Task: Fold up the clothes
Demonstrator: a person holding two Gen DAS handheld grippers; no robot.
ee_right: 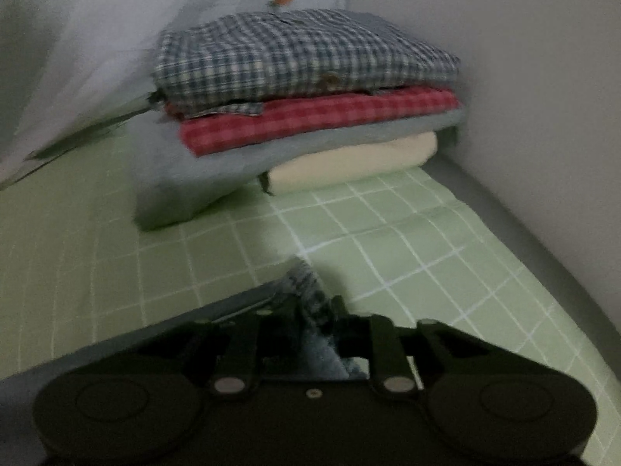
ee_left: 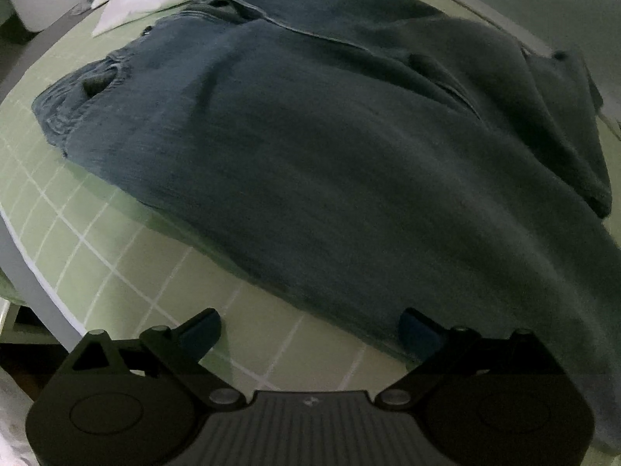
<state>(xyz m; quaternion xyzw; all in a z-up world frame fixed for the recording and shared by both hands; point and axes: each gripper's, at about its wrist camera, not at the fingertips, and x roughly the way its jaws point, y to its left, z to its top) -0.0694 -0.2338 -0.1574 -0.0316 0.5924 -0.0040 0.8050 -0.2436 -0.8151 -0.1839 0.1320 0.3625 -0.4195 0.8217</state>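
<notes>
Jeans (ee_left: 310, 163): dark blue denim, laid roughly flat across a green sheet with a white grid (ee_left: 116, 240). The waistband lies at the far left, with a pocket opening visible. One leg panel is folded over along the far side, forming a raised ridge. In the right wrist view, a frayed denim edge (ee_right: 310, 310) stands bunched upward. Folded stack (ee_right: 306, 89): blue check on top, red check beneath, then grey-blue and cream layers.
</notes>
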